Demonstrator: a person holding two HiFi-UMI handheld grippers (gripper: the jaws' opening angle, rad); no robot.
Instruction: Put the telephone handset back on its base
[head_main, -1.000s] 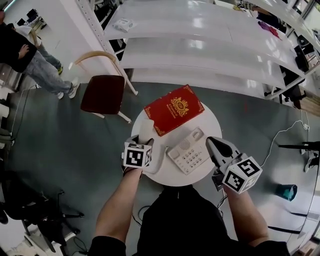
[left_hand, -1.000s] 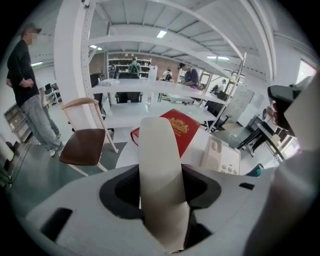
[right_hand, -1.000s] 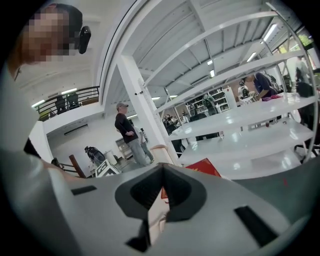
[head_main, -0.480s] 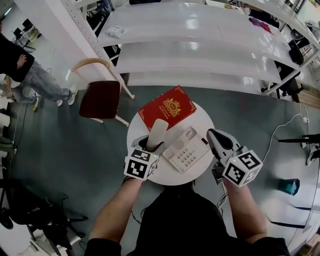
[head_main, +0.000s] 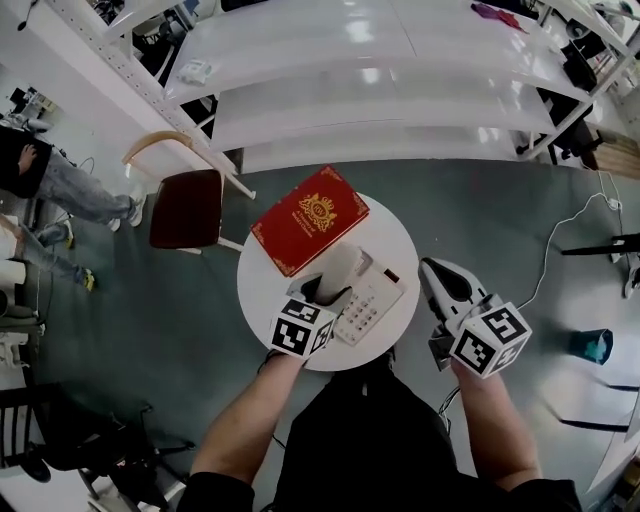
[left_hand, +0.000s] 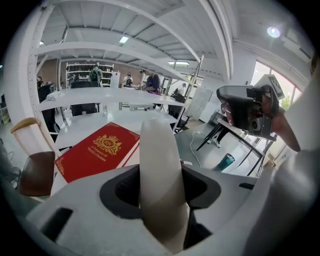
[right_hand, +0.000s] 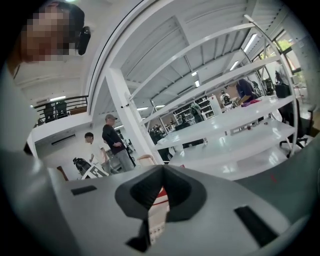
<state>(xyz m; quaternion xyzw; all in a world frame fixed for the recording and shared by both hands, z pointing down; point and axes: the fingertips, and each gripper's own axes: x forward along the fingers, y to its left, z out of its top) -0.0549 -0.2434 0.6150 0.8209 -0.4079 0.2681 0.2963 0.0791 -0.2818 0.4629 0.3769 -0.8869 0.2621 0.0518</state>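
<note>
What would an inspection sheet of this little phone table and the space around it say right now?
Surface: round white table.
Job's things: white handset held over the telephone base, not yet seated.
Clutter: red book on the table's far side.
Grippers: left gripper shut on the handset; right gripper shut, empty, off the table's right edge.
Cables: white cable on the floor at right; no handset cord seen.
Surroundings: chair, white shelves, person at left, teal object.
</note>
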